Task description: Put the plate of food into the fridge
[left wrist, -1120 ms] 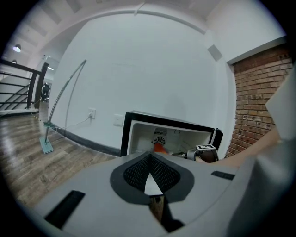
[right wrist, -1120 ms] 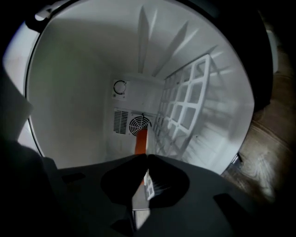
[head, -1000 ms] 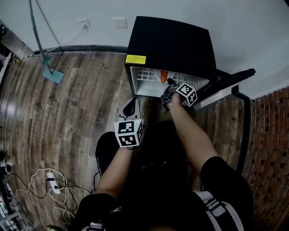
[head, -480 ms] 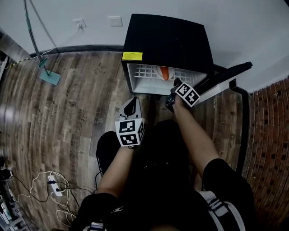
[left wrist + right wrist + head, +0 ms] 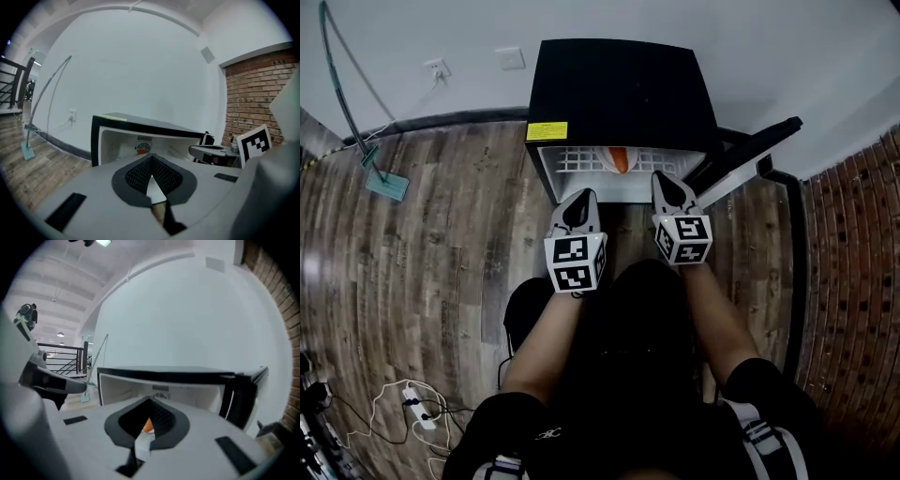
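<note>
The black mini fridge [image 5: 619, 89] stands against the wall with its door [image 5: 750, 155] swung open to the right. On the white wire shelf inside lies the plate of orange food [image 5: 619, 157]. My left gripper [image 5: 581, 199] and right gripper [image 5: 664, 180] are side by side just in front of the fridge mouth, both shut and empty. In the left gripper view the jaws [image 5: 152, 159] point at the fridge [image 5: 140, 124], and the orange food [image 5: 142, 150] shows deep inside. The right gripper view shows its jaws [image 5: 150, 403] aimed at the food [image 5: 147, 425] in the fridge [image 5: 164, 373].
A green floor tool [image 5: 384, 178] leans at the left wall near two wall sockets [image 5: 436, 67]. A power strip with cables [image 5: 417, 408] lies on the wood floor at lower left. Brick paving [image 5: 853, 281] runs along the right. The open door [image 5: 243, 394] stands right of the right gripper.
The right gripper has drawn back out of the fridge mouth without the plate. The left gripper has moved forward to sit level beside it. The food stays on the shelf.
</note>
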`<action>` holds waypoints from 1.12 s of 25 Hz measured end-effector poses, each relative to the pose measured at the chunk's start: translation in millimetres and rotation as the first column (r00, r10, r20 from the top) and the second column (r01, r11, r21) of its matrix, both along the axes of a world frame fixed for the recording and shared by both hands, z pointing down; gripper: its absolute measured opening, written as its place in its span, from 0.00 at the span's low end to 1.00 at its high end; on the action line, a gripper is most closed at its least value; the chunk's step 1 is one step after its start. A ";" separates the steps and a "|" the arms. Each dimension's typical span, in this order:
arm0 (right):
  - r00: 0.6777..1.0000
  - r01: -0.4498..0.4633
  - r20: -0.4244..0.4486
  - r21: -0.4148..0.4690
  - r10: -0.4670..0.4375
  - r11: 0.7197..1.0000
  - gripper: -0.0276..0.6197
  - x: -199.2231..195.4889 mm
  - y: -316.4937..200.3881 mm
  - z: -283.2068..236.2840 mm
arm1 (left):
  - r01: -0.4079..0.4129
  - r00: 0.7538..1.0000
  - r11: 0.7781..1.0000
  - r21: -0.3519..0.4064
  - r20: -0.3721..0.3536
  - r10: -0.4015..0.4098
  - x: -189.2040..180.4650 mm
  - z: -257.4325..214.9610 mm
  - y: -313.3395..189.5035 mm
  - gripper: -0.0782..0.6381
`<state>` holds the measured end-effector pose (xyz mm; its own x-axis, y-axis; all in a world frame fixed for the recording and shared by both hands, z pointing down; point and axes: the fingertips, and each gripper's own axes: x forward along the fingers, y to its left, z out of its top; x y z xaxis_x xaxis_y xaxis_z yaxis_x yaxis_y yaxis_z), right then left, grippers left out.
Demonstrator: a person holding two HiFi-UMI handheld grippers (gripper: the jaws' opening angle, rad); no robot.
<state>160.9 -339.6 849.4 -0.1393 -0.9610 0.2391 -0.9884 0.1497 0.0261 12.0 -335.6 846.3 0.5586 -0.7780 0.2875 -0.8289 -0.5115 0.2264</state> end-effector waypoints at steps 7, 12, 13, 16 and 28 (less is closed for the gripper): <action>0.996 -0.030 0.087 0.038 0.027 0.999 0.06 7.2 -1.8 -94.7 | -0.003 1.000 0.999 0.036 -0.014 0.004 28.3 -86.5 -23.0 0.10; 0.991 -0.010 0.130 -0.014 0.011 1.000 0.06 -5.0 10.4 -206.8 | -0.006 1.000 1.000 -0.005 0.003 0.006 32.5 -203.4 -12.7 0.10; 0.989 -0.011 0.145 -0.020 0.014 1.000 0.06 -6.7 12.6 -235.6 | -0.009 1.000 1.000 -0.002 0.007 0.009 32.3 -232.9 -11.2 0.10; 0.986 -0.016 0.164 -0.023 0.019 1.000 0.06 -10.5 20.8 -328.7 | -0.020 1.000 1.000 0.015 0.020 0.019 30.1 -326.1 -5.6 0.10; 0.986 -0.038 0.162 0.057 0.029 0.998 0.06 -24.8 90.9 -591.7 | -0.098 0.994 0.989 0.110 0.065 0.091 17.0 -583.8 52.9 0.10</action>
<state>136.2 -248.6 257.7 -0.1387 -0.9776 0.1584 -0.9849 0.1193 -0.1256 29.1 -282.7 262.5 0.6157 -0.7518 0.2360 -0.7859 -0.6076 0.1148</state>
